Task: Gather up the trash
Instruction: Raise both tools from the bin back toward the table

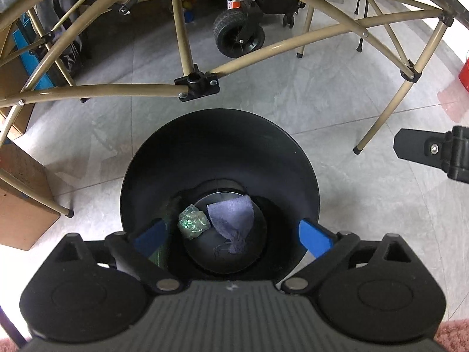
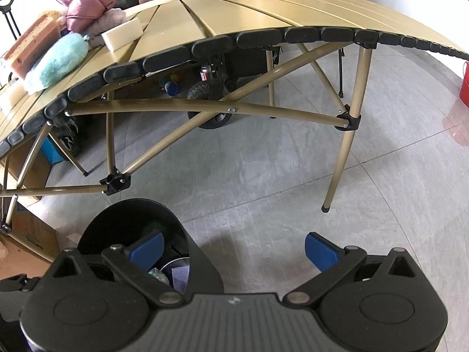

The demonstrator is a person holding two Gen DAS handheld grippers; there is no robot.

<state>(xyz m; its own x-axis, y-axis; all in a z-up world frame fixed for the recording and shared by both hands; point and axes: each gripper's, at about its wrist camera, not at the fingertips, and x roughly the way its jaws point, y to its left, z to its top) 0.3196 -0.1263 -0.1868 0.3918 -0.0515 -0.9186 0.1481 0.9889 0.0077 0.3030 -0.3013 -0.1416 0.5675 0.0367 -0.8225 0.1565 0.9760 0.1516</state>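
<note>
A round black bin stands on the grey floor below my left gripper. On its bottom lie a crumpled green wrapper and a purple tissue. The left gripper hangs over the bin mouth, open, its blue pads spread wide with nothing between them. In the right wrist view the same bin is at lower left, with the wrapper and tissue visible inside. My right gripper is open and empty, over bare floor just right of the bin.
A tan folding table stands ahead, its legs and cross braces close behind the bin. On the table lie a teal plush, pink cloth and a foam block. Cardboard boxes sit left; a wheeled cart beyond.
</note>
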